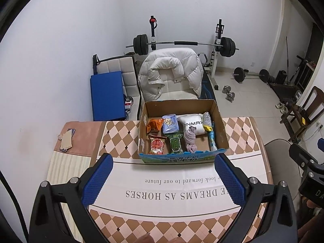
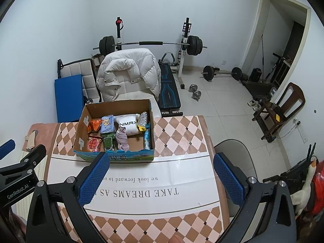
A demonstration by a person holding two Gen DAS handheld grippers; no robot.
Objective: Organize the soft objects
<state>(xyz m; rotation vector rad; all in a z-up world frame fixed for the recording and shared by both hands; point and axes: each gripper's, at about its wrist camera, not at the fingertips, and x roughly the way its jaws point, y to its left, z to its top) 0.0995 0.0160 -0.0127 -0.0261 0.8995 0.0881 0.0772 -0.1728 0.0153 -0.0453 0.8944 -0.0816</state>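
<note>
Plainly, both handheld tools hang back over the near part of the table with nothing in them: the left gripper [image 1: 164, 167] has its blue ribbed pads spread wide apart above the white printed band of the checkered brown-and-cream tablecloth [image 1: 239, 133], and the right gripper [image 2: 162, 167] is likewise spread wide and empty. My reading is that this raised, open stance serves for looking over the load, since the open brown cardboard box with a blue printed front [image 1: 219, 119] sits square ahead of both, well clear of the pads. The soft things are inside it, packed in rough rows. At the back lie a crumpled orange snack bag [image 1: 154, 126], a pale blue cartoon-printed pouch [image 1: 170, 124] and a white folded cloth bundle with black lettering [image 1: 192, 124]. In front of them lie a red-patterned packet [image 1: 157, 144], a green packet [image 1: 175, 144] and a rolled lilac sock [image 1: 191, 139], which leans against the white bundle. Along the right wall stands a silvery glitter item [image 1: 207, 118] above a yellow piece, with a light blue tube [image 1: 212, 140] nearer the front; bare cardboard floor shows between the sock and that tube. A white padded jacket [image 1: 172, 70] draped over a chair stands behind the table.
</note>
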